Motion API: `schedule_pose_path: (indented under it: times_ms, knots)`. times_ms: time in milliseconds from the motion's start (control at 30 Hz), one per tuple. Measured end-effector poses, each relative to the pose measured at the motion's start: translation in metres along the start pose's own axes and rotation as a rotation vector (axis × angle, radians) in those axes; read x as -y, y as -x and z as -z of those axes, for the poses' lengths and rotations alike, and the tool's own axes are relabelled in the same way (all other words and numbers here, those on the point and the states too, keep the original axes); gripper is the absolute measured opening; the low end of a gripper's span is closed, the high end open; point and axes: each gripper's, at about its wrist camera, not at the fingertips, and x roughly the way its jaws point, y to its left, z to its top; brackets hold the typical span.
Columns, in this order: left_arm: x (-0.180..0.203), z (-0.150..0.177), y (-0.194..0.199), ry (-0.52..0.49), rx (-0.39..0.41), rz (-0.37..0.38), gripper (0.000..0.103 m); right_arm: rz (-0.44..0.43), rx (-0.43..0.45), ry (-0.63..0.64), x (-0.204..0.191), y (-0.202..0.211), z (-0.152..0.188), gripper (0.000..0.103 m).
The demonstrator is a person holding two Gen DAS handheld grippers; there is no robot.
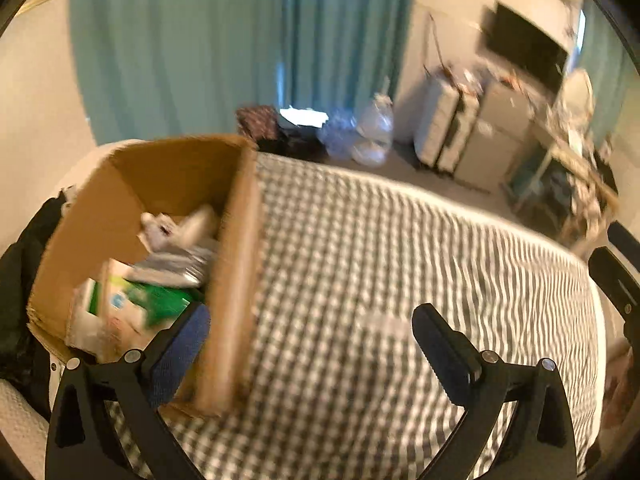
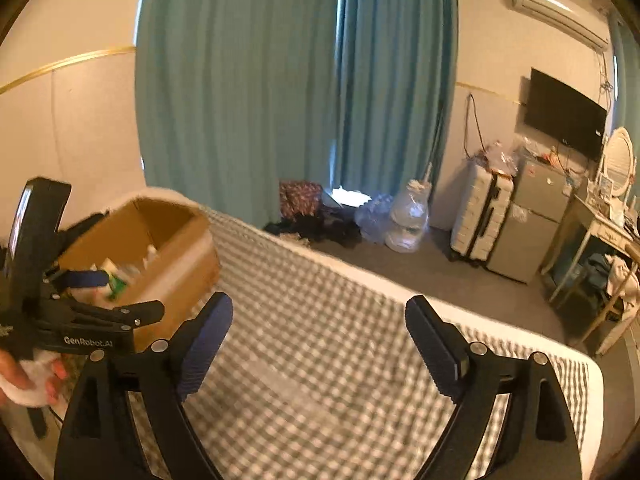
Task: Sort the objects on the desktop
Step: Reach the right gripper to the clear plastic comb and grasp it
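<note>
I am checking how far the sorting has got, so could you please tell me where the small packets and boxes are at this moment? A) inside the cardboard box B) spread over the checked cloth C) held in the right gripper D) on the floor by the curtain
A: the green-and-white packets lie inside the open cardboard box, while the checked cloth beside it is bare and both grippers are empty.

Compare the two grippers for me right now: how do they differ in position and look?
The left gripper sits at the cardboard box, one finger over its near corner; the right gripper hangs over bare checked cloth, clear of the box. The left view is heavily blurred; the right is sharper. Both stand wide open with nothing between the jaws, each pairing a blue-padded finger with a black one.
</note>
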Motion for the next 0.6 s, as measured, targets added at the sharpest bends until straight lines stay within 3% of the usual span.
schedule_pose_path:
  times_ms: [133,333,400,467,500,600]
  knots:
    - [0.032,0.013,-0.016,-0.063,-0.062,-0.048,0.103,-0.049,-0.141,0.022,0.02,-0.019,0.025,0.089]
    - [0.043,0.032,-0.054,-0.044,-0.185,-0.101,0.103,-0.121,-0.297,0.148,0.025,-0.069,0.057,0.089]
    - [0.043,0.037,-0.072,-0.026,-0.225,-0.131,0.103,-0.148,-0.323,0.18,0.023,-0.086,0.07,0.088]
    - [0.036,0.04,-0.092,0.029,-0.263,-0.156,0.103,-0.196,-0.35,0.2,0.018,-0.101,0.081,0.08]
    - [0.034,0.04,-0.098,0.058,-0.278,-0.156,0.103,-0.213,-0.361,0.217,0.015,-0.109,0.084,0.075]
    - [0.024,0.043,-0.121,0.155,-0.341,-0.126,0.103,-0.269,-0.38,0.216,0.012,-0.126,0.093,0.072]
